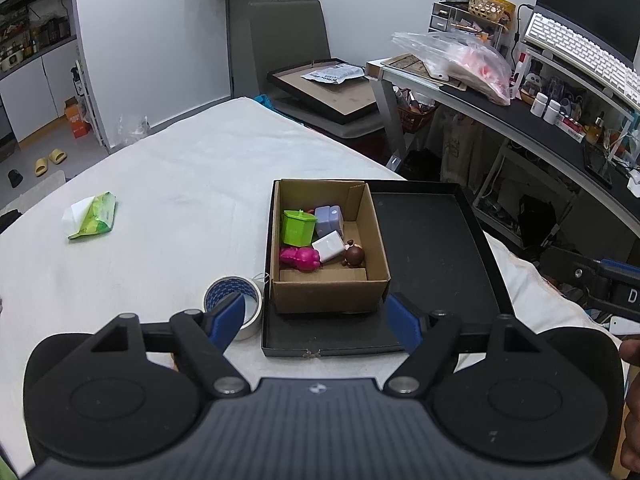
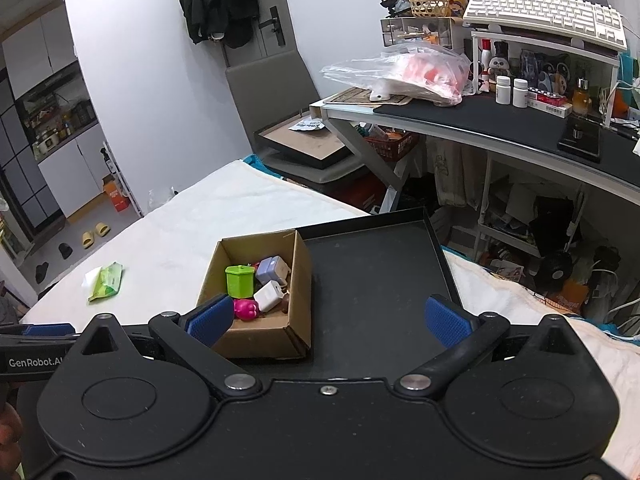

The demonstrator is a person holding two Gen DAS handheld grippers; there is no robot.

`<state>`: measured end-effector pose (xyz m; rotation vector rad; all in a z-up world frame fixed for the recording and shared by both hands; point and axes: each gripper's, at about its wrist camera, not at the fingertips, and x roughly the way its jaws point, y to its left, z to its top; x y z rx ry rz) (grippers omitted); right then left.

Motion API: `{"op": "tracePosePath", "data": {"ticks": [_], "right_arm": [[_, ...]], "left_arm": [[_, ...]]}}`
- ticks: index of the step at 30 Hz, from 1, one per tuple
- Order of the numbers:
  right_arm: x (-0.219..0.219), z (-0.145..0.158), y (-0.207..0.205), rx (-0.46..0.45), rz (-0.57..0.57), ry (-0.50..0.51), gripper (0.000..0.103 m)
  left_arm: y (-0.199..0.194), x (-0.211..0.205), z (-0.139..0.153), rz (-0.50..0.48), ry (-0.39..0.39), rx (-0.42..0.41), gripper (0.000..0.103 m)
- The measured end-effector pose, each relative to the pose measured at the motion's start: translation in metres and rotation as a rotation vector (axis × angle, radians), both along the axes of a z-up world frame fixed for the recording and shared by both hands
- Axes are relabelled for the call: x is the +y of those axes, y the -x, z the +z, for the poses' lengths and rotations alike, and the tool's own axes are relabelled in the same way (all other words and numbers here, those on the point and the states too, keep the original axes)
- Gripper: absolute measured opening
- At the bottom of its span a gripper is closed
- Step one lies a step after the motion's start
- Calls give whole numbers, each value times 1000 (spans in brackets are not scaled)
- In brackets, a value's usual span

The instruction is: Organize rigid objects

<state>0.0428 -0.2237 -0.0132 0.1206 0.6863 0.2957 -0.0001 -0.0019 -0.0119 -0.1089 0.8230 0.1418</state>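
Left tool [image 1: 316, 314]: released, blue pads spread wide, nothing between them. It hangs above the near edge of the white-covered bed [image 1: 168, 208], pointing down at the near wall of the open brown cardboard box [image 1: 330, 294]. Right tool [image 2: 326, 320]: likewise released and empty, poised over the bare half of the shallow black rectangular tray [image 2: 376, 280].

The tray lies at the bed's right edge, towards its near corner. The box stands in the tray's left half. Inside the box lie the green plastic bin-shaped container [image 1: 298, 227], the lilac plastic block [image 1: 329, 219], the white plug-shaped adapter [image 1: 329, 245], the magenta plastic figure [image 1: 301, 258] and the small brown round figurine [image 1: 354, 255].

Outside the tray, touching or just beside its near left corner, a roll of clear tape with blue-printed core [image 1: 234, 304] lies flat on the bed. Judged the remaining rigid item. A green soft wipes packet [image 1: 94, 216] lies well apart towards the bed's left edge.

Handling, tape roll: light, stiff ring; smooth outer face may slip. Recommended hold: one pad inside the core, one outside, across the ring wall. The soft bedding may let the roll tilt under pressure.
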Motion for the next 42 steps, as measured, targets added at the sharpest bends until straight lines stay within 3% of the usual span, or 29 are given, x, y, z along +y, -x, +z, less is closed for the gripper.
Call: {"op": "tracePosePath", "data": {"ticks": [42], "right_arm": [[7,0,3,-8,-3,50,103]], "left_arm": [[0,1,-1,6,3,-3,77]]}}
